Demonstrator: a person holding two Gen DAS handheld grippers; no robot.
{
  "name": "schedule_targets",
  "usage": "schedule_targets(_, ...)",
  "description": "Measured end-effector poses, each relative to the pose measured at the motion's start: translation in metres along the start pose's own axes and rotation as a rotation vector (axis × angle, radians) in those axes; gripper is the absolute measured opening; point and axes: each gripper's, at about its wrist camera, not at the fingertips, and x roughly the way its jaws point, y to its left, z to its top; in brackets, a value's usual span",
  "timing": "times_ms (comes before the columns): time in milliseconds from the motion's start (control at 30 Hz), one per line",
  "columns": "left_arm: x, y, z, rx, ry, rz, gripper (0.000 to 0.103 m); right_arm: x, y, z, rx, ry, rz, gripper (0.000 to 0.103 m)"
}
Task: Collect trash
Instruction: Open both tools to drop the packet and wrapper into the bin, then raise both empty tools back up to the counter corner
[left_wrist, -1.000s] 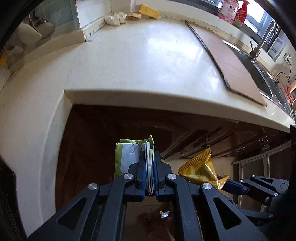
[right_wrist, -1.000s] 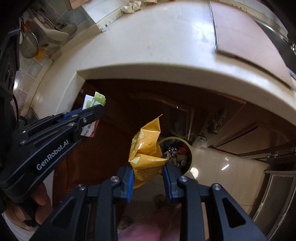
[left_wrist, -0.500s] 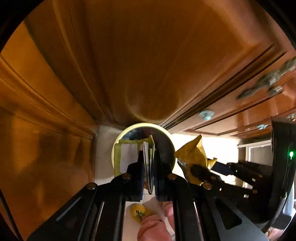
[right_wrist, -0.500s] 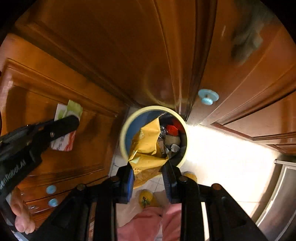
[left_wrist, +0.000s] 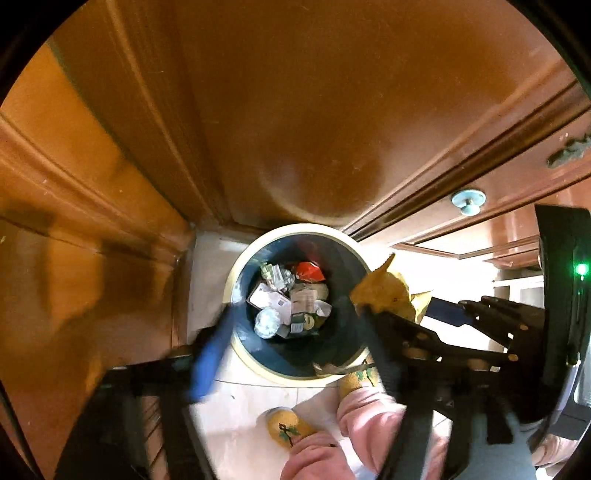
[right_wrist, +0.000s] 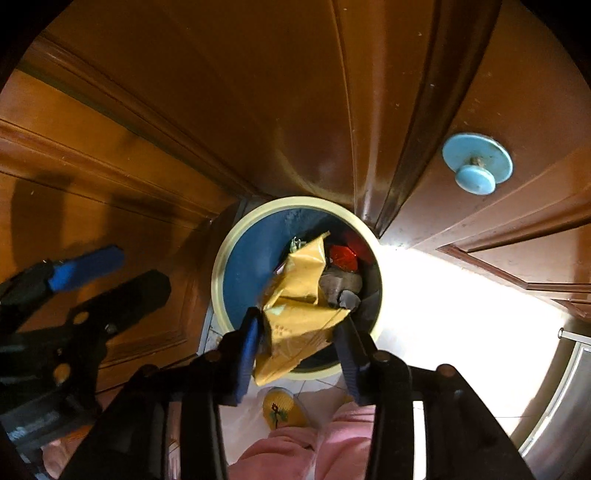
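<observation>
A round blue trash bin (left_wrist: 236, 280) with a cream rim stands on the floor by the cabinets, holding several pieces of trash; it also shows in the right wrist view (right_wrist: 251, 266). My left gripper (left_wrist: 291, 339) is wide open and empty over the bin, its blue finger (left_wrist: 210, 354) blurred. A green and white carton (left_wrist: 303, 317) lies among the trash in the bin. My right gripper (right_wrist: 301, 339) is over the bin rim with a crumpled yellow wrapper (right_wrist: 299, 302) between its spread jaws; it shows in the left wrist view (left_wrist: 384, 291) too.
Brown wooden cabinet doors (right_wrist: 258, 92) rise right behind the bin, one with a pale blue knob (right_wrist: 476, 166). The person's pink trousers (left_wrist: 351, 424) and yellow slippers (right_wrist: 280, 406) are on the tiled floor just in front of the bin.
My left gripper opened and the green and white carton dropped into the bin. My right gripper's jaws have spread wider around the yellow wrapper. Both views moved closer to the bin.
</observation>
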Motion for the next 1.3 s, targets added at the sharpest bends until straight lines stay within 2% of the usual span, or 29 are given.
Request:
schedule_targets(300, -0.056, -0.01, -0.007, -0.019, -0.011, 0.032, 0.08, -0.057, 0.01, -0.004, 0.017, -0.021, 0.01, 0.041)
schedule_targets(600, -0.187, -0.039, -0.011, 0.043, -0.076, 0.049, 0.08, -0.173, 0.039, -0.018, 0.013, -0.085, 0.033, 0.041)
schedule_targets(833, -0.292, -0.056, -0.001, 0.07, -0.185, 0.075, 0.08, -0.282, 0.074, -0.02, -0.02, -0.192, 0.038, 0.041)
schedule_targets(1033, -0.377, -0.065, 0.019, 0.06, -0.321, 0.086, 0.08, -0.362, 0.092, -0.018, -0.038, -0.308, 0.025, 0.041)
schedule_targets(1300, -0.462, -0.08, 0.048, 0.089, -0.488, 0.12, 0.08, -0.448, 0.109, -0.017, -0.04, -0.481, 0.024, 0.041)
